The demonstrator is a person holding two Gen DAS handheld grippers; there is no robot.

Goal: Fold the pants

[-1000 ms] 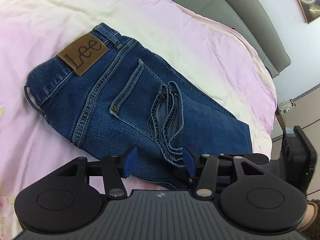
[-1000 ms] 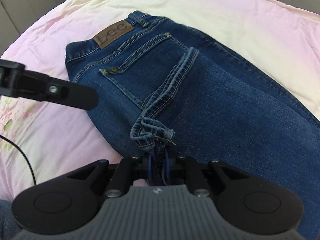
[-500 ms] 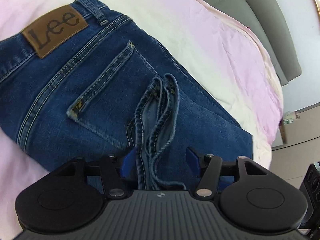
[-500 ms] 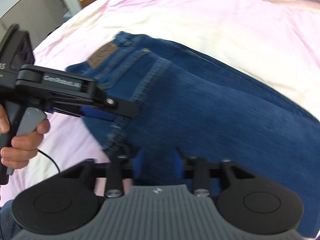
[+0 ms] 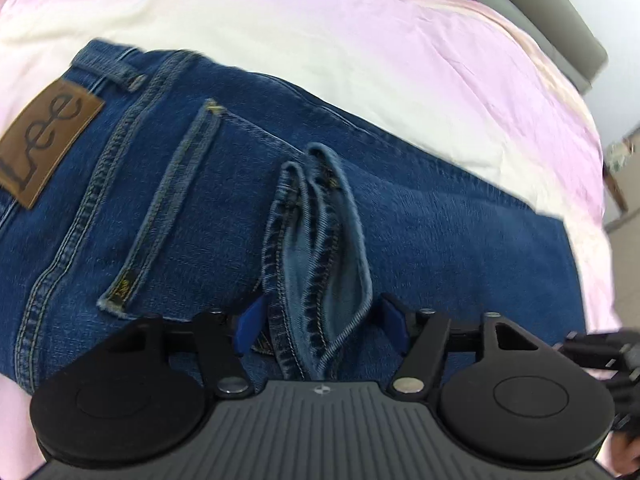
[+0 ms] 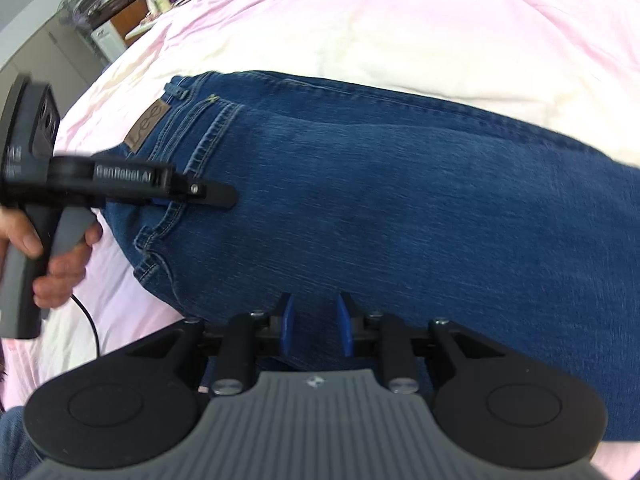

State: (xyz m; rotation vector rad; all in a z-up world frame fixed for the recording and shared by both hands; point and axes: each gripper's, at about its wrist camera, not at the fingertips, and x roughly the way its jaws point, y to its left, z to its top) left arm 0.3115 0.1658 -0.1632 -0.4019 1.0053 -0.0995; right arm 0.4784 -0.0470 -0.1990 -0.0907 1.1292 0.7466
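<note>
The right claw (image 6: 314, 326), clamped on the hem bundle (image 5: 316, 256) a second ago, now stands parted over plain denim of the jeans (image 6: 400, 208). The left claw (image 5: 318, 320), earlier short of the hems, now straddles them with its blue fingers (image 5: 250, 322) apart.

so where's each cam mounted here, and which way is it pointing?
Left wrist: on the left gripper, looking along its open blue fingers over the hem ends of the jeans; the right gripper's edge shows at far right.
Right wrist: on the right gripper, fingers open over the jeans; the left hand holding its gripper shows at left.
Shared: the jeans, their Lee patch and the pink bedsheet.
</note>
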